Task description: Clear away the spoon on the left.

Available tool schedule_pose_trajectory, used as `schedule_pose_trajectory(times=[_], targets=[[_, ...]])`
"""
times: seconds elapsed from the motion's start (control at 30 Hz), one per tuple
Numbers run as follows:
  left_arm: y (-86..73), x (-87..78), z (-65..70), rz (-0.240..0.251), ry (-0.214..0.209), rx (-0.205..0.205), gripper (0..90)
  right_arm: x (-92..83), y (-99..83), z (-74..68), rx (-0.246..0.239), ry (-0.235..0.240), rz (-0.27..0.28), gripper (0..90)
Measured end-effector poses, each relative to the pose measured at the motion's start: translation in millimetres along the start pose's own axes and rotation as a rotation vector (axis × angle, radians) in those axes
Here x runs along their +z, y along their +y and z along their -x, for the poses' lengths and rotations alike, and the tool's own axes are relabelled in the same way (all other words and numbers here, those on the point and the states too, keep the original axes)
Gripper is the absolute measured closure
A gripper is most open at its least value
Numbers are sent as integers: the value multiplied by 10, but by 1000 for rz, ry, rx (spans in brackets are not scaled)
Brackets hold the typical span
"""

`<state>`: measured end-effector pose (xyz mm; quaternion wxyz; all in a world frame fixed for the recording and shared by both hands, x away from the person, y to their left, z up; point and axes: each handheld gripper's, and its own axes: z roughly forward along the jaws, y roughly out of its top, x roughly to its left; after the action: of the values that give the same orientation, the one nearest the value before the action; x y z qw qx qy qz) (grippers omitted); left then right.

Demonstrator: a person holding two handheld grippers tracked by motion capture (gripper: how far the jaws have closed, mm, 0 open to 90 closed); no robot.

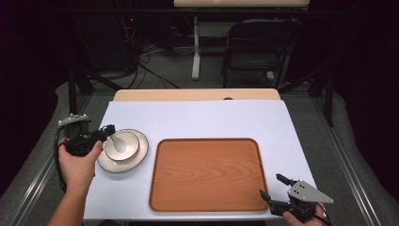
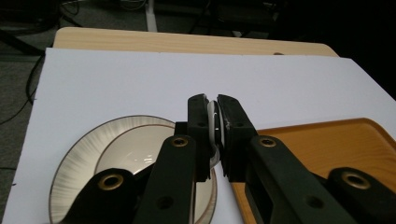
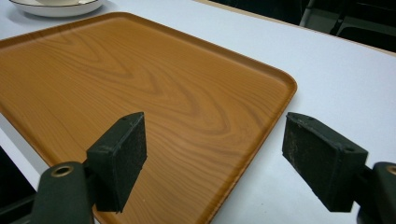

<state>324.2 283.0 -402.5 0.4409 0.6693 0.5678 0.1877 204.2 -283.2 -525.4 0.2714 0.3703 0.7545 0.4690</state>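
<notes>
Spoon (image 2: pixel 214 122) pinched in left gripper (image 2: pixel 213 109), above stacked plates (image 1: pixel 123 149) at desk's (image 1: pixel 211 117) left side.
Right gripper (image 3: pixel 212 154) wide open, holding nothing, at near right corner of wooden tray (image 3: pixel 140 84); tray bare.

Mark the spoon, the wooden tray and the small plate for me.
spoon (image 1: pixel 118 142), high view, on its bowl lying over the small plate.
wooden tray (image 1: pixel 207 174), high view, on its bare middle.
small plate (image 1: pixel 129 149), high view, on its right inner surface.
</notes>
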Motion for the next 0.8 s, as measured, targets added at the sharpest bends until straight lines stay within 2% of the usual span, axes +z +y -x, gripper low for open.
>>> schedule_pose_trajectory(times=[0.33,0.8], targets=[[33,-15,307,-24,-57,76,842,-1,0,-1,-1,0,2,213],[-3,107,684,-113,-112,178,842,-1,-1,0,-1,1,2,213]])
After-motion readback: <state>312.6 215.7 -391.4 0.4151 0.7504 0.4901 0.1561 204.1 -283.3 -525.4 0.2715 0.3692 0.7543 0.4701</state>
